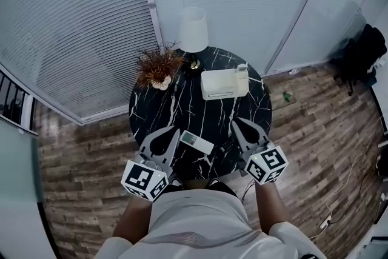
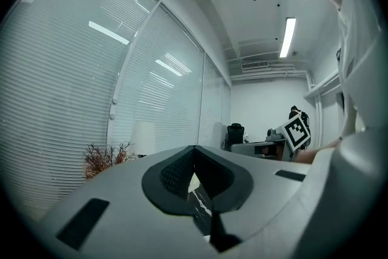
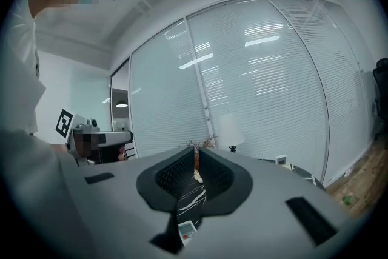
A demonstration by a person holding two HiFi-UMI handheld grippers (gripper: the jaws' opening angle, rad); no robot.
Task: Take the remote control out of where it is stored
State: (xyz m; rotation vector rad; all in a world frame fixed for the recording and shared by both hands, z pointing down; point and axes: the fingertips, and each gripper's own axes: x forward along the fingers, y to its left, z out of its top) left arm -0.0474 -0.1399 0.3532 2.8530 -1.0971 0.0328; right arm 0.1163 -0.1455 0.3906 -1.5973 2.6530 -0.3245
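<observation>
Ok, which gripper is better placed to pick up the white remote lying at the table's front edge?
Left, probably. The left gripper lies close beside one end of the remote; the right gripper stands farther off. Both have their jaws shut, so open first.

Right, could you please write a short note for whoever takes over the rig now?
Left tool: shut, empty.
Right tool: shut, empty.
The white rectangular remote control lies flat on the round black marble table between the tools, apart from the white rectangular box.
Done: the remote appears to be out of storage.
Left: probably nothing; confirm.
</observation>
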